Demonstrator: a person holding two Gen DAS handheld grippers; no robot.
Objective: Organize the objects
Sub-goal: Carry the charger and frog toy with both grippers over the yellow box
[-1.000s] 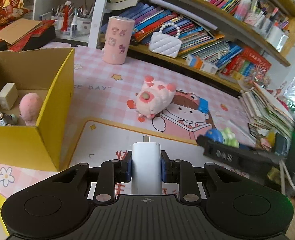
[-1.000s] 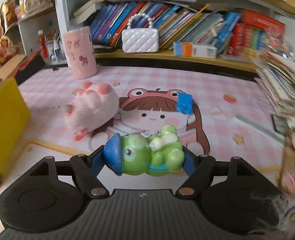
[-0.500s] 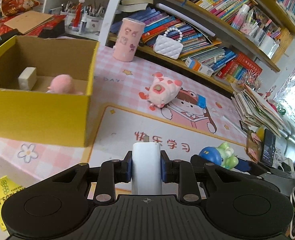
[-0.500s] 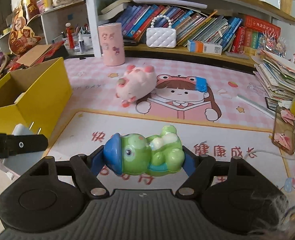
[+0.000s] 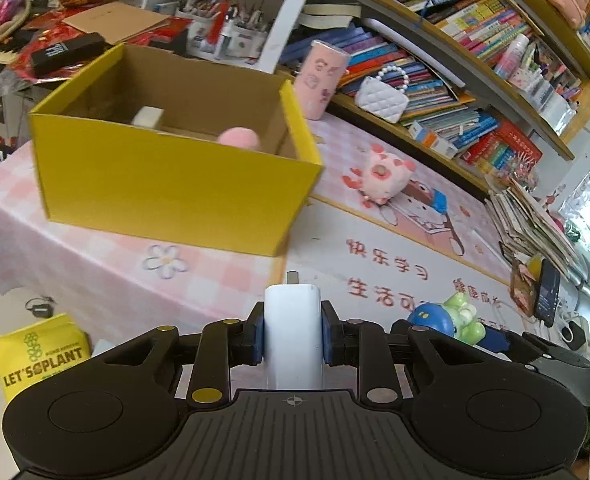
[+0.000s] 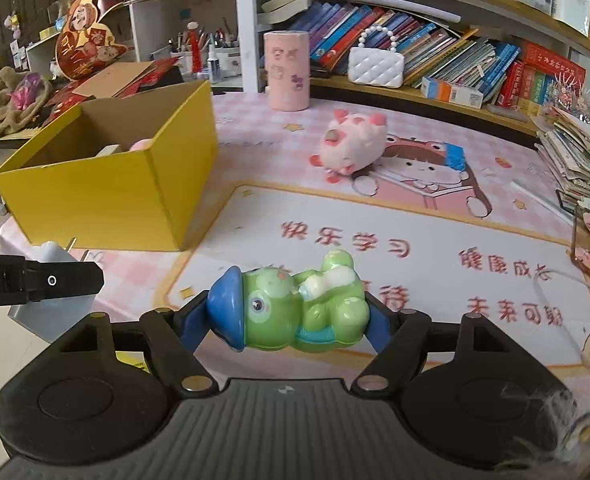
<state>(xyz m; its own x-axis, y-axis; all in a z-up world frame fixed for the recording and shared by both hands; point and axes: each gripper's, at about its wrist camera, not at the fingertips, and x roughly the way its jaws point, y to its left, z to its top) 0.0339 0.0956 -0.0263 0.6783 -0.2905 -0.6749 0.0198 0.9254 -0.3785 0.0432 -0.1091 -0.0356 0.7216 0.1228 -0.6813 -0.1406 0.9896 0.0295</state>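
Note:
My left gripper (image 5: 292, 336) is shut on a white charger plug (image 5: 292, 320), held in the air off the table's near edge. My right gripper (image 6: 291, 320) is shut on a green frog toy with a blue hat (image 6: 295, 308), above the near part of the mat. The frog toy also shows in the left wrist view (image 5: 451, 320), and the charger in the right wrist view (image 6: 51, 304). An open yellow box (image 5: 167, 184) stands at the left, holding a pink ball (image 5: 239, 138) and a white block (image 5: 147, 116). A pink plush (image 5: 383, 174) lies on the mat.
A pink cylinder cup (image 6: 287, 70) and a white quilted purse (image 6: 375, 66) stand at the back by shelves of books. A stack of papers (image 6: 579, 152) and a phone (image 5: 547, 296) sit at the right. A yellow bag (image 5: 39, 356) lies on the floor.
Both grippers have drawn back toward the table's near edge, holding their objects. The yellow box now appears farther ahead and more central in the left wrist view.

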